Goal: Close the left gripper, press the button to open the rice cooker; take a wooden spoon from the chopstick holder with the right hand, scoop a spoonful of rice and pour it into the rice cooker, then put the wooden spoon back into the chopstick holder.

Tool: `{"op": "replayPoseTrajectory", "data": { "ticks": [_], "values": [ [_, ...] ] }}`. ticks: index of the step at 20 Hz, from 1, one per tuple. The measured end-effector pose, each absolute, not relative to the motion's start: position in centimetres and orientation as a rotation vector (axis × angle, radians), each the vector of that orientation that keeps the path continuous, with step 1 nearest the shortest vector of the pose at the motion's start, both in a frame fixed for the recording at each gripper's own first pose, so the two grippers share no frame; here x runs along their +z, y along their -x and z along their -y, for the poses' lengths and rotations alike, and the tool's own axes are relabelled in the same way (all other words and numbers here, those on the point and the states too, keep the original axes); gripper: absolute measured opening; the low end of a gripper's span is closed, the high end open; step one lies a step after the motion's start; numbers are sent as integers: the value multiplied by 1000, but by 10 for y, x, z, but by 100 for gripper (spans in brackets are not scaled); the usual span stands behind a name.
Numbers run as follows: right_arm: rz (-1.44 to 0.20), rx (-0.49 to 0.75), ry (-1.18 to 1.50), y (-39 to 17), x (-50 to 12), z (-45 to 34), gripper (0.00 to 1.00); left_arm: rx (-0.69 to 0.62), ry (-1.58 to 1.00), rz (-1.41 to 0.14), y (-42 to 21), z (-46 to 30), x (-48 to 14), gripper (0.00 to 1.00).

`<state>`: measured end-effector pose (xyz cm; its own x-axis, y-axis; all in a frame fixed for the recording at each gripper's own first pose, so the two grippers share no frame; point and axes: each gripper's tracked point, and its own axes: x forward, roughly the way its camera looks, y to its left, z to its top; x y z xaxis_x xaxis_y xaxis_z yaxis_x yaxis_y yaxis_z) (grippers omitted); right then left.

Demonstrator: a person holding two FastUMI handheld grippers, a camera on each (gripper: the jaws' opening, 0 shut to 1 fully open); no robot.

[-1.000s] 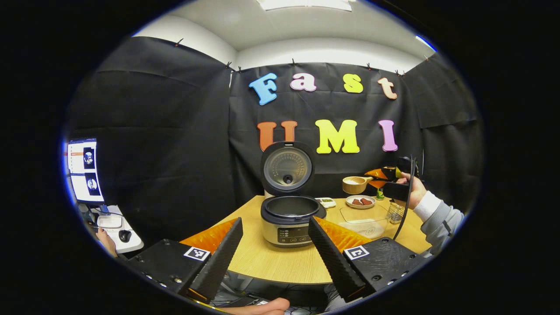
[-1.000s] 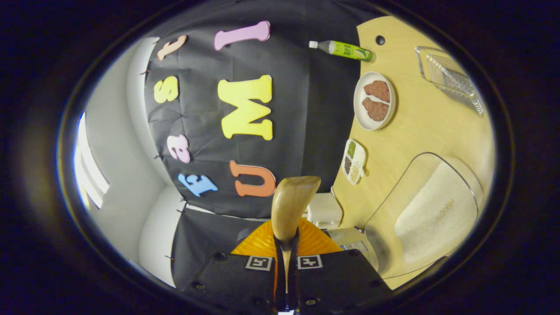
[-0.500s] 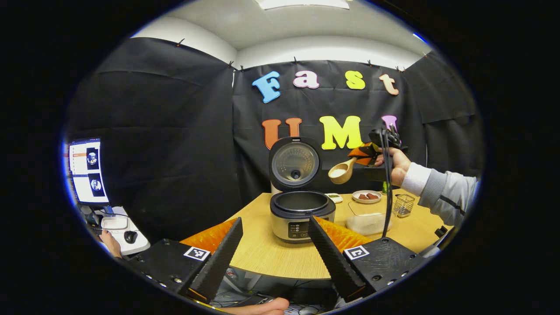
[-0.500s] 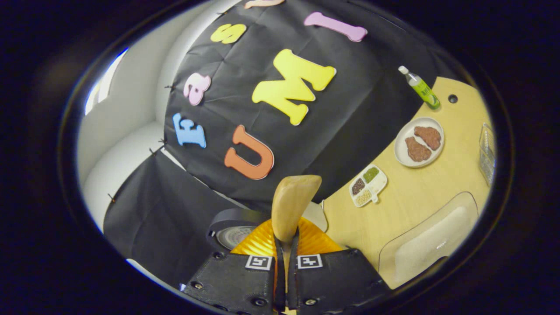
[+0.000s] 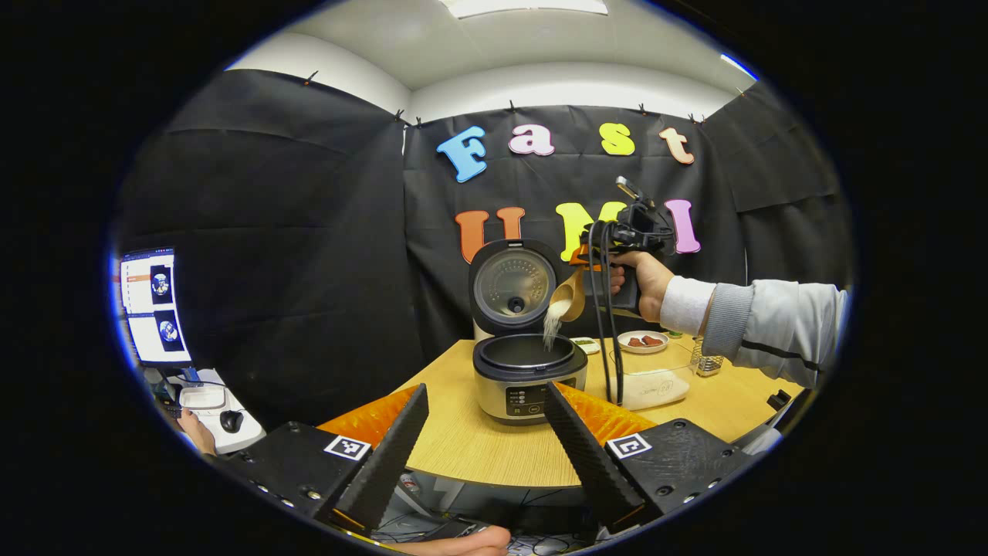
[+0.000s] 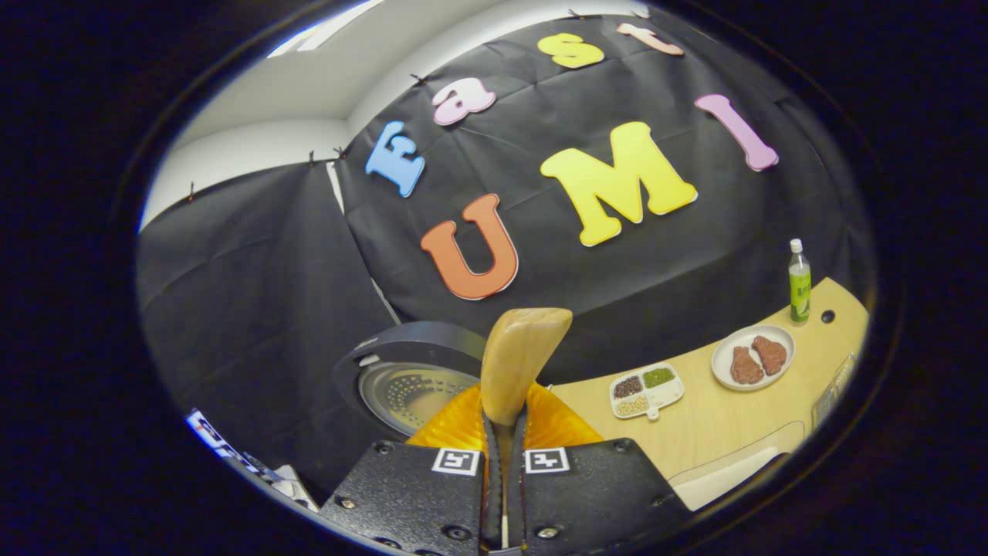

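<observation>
The rice cooker [image 5: 529,377] stands open near the front edge of the wooden table [image 5: 494,455], its lid [image 5: 512,286] upright behind the pot. Over the pot's right rim the wooden spoon [image 5: 569,297] tilts down and white rice [image 5: 551,328] streams from it into the pot. The right gripper [image 6: 502,432] is clenched on the spoon's handle, both fingers pressing it; a hand [image 5: 641,282] carries it. The left gripper [image 5: 482,432] hangs released, fingers spread wide, off the table's near edge. Right of the cooker lie a clear rice container [image 5: 652,384], a plate of meat [image 5: 642,341] and the wire chopstick holder [image 5: 704,363], partly hidden behind the sleeve [image 5: 760,328]. The bare tabletop in front of the cooker leaves room.
</observation>
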<state>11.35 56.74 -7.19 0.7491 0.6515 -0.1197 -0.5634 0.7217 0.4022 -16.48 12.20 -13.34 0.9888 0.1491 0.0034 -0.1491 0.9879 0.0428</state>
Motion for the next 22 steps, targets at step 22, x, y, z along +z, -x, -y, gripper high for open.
{"op": "replayPoseTrajectory", "data": {
  "ticks": [22],
  "values": [
    [120, 681, 229, -70, -52, -579, 9, 159, -36, -17, 171, -130, -140, 96]
  ]
}}
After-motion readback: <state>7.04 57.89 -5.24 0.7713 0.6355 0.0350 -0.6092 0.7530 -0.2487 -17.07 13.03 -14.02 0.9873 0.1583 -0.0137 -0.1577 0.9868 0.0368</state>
